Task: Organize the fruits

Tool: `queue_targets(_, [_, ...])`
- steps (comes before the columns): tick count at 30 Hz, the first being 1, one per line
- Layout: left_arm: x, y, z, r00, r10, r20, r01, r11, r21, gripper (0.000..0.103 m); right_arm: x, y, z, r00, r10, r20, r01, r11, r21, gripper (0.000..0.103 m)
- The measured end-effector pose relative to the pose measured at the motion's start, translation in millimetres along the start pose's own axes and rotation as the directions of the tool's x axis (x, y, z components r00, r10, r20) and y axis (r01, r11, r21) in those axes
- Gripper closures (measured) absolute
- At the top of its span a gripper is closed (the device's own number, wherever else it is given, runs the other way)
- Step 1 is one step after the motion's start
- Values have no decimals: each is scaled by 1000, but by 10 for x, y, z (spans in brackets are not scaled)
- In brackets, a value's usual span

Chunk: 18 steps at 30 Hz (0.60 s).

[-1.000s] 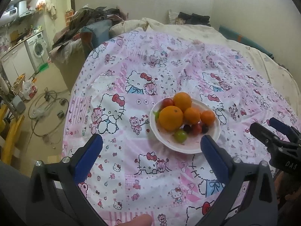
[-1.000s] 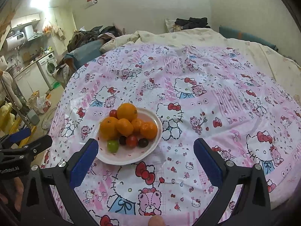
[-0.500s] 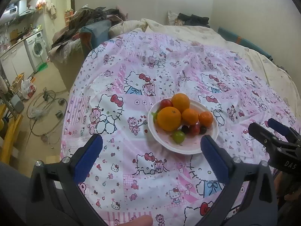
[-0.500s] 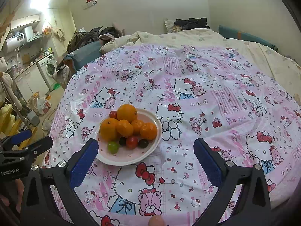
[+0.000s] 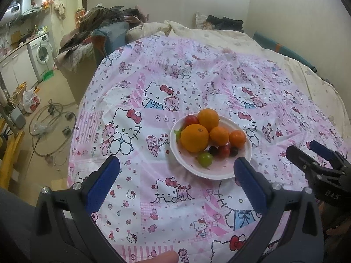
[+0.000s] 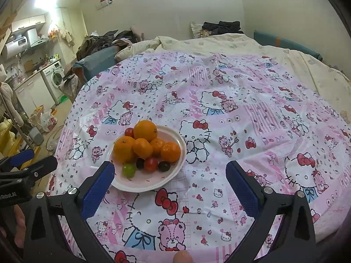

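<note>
On the bed (image 5: 219, 83), over a pink cat-print cover (image 5: 153, 197), sits a white plate (image 5: 221, 172) full of fruit. In my left tool's view the plate is near the middle, a little to the right. In my right tool's view the plate (image 6: 142, 184) is on the left, close to me.

My left tool (image 5: 176, 172) is wide and holds nothing. Its right blue tip sits just in front of the plate's near edge, and I cannot tell if it touches. My right tool (image 6: 170, 176) is wide too and holds nothing. Its left blue tip covers the plate's near left edge.

The fruit is piled up. A big orange (image 5: 194, 137) is at the left front. Another orange (image 5: 208, 119) is behind it, at the far side. Two small oranges (image 5: 219, 135) lie to the right. A red tomato (image 5: 190, 120) peeks out at the far left. Near the front are a green grape (image 5: 205, 159), a dark grape (image 5: 212, 150), a small red tomato (image 5: 223, 151) and one more dark grape (image 5: 233, 151).

Far to the left, off the bed, there is a washing machine (image 5: 42, 54) and a heap of clothes (image 5: 105, 17). A white quilt (image 5: 230, 37) lies on the far side of the bed.
</note>
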State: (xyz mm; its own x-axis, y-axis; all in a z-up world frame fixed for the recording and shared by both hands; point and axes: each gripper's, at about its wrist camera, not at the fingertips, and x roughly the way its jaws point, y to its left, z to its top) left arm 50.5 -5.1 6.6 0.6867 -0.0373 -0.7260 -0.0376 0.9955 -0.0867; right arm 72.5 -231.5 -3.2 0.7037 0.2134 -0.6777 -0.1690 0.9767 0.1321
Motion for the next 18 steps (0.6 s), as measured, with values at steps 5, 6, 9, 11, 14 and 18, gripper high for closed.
queue_targets(5, [-2,-1,8,1000,-3,-3,3,1000,-4,0,24,-24,-4,1000,-1,-10,1,1000,19,0])
queue_targets(6, [-7,0,11,1000,-3,-3,3,1000,-6,0,25,-19,-6,1000,-3,-8,3,1000,17,0])
queue_targets(9, [-12,3,4,1000,1,1,-1,1000,-7,0,29,-12,-12,1000,-4,-10,4,1000,16,0])
queue_targets(11, [-8,1,0,1000,3,0,-3,1000,-8,0,40,-4,-11,1000,-2,-13,2,1000,14,0])
queue_targets(14, [-9,-1,-3,1000,3,-1,-3,1000,-9,0,39,10,-11,1000,-2,-9,2,1000,10,0])
queue_targets(18, [-9,4,-2,1000,4,0,-4,1000,-8,0,37,6,-10,1000,-3,-8,3,1000,12,0])
